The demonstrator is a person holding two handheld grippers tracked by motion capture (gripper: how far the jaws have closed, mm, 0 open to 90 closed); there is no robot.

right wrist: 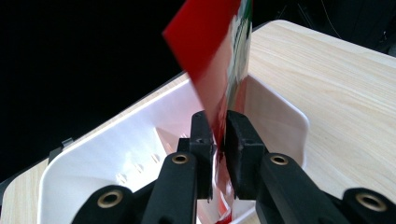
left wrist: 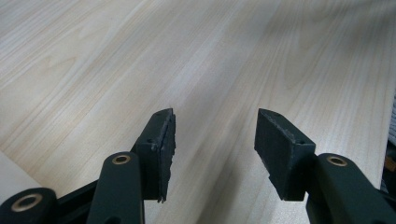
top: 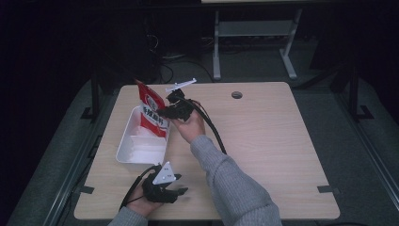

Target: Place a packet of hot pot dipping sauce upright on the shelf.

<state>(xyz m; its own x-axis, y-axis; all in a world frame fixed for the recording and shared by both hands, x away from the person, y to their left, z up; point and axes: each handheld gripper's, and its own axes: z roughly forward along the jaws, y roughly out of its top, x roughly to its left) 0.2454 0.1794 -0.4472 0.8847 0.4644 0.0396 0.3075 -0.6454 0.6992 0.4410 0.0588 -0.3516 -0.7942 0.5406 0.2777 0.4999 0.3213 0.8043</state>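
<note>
— What has my right gripper (right wrist: 219,135) got?

— I see a red packet (top: 154,111) standing upright between its jaws, the lower end down inside the white tray (top: 126,146). The pads sit just beside the packet on either side, but I can't tell whether they press on it.

— Where is that tray on the table (top: 263,141)?

— Toward my left side, with its long side running away from me. The packet rises above its far end, leaning slightly, and my right hand (top: 188,126) reaches across to it from the middle of the table.

— And my left gripper (left wrist: 215,140)?

— Released. Its jaws stand well apart over bare wood, nothing between them, near the table's front edge just this side of the tray.
</note>
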